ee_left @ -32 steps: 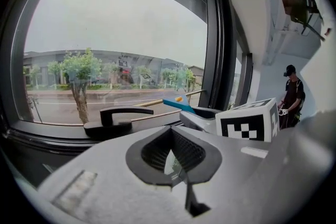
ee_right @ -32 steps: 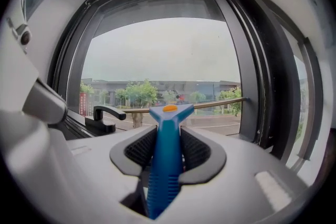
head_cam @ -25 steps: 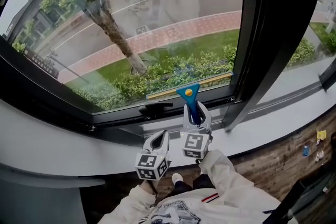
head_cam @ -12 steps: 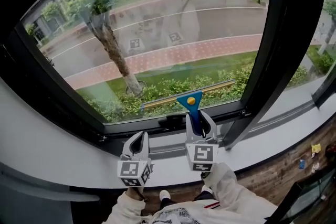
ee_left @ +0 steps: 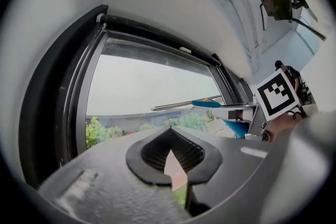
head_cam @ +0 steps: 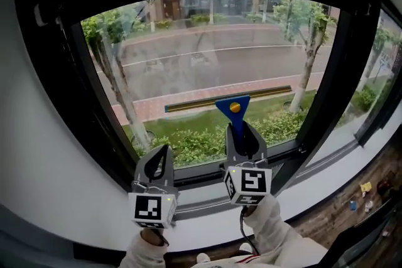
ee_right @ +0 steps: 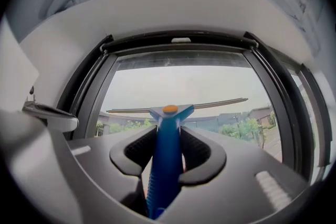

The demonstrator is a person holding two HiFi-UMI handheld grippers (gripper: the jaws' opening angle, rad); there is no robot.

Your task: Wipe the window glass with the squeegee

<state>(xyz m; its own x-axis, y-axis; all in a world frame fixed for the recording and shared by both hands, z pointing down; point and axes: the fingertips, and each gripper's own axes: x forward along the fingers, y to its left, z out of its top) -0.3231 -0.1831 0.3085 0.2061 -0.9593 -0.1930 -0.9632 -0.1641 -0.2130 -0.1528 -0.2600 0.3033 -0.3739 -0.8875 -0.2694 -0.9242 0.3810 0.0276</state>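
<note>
My right gripper (head_cam: 242, 130) is shut on the blue handle of the squeegee (head_cam: 233, 107), held upright before the window glass (head_cam: 207, 41). Its long blade runs level across the pane's middle, with an orange dot on its blue head. In the right gripper view the squeegee (ee_right: 167, 136) stands between the jaws, the blade (ee_right: 210, 104) spanning the glass (ee_right: 184, 86). My left gripper (head_cam: 161, 163) hangs lower left, jaws shut with nothing in them. In the left gripper view the squeegee (ee_left: 210, 104) and right gripper (ee_left: 247, 113) show at the right.
A black window frame (head_cam: 94, 103) surrounds the pane, with a thick black mullion (head_cam: 326, 91) on the right and a second pane (head_cam: 377, 72) beyond it. A white sill (head_cam: 201, 210) runs below. White wall (head_cam: 31, 135) lies to the left. Wooden floor (head_cam: 370, 198) shows at lower right.
The right gripper has lifted the squeegee from the pane's bottom edge up to its middle. The left gripper rose alongside, and the view tilted upward to show the whole window.
</note>
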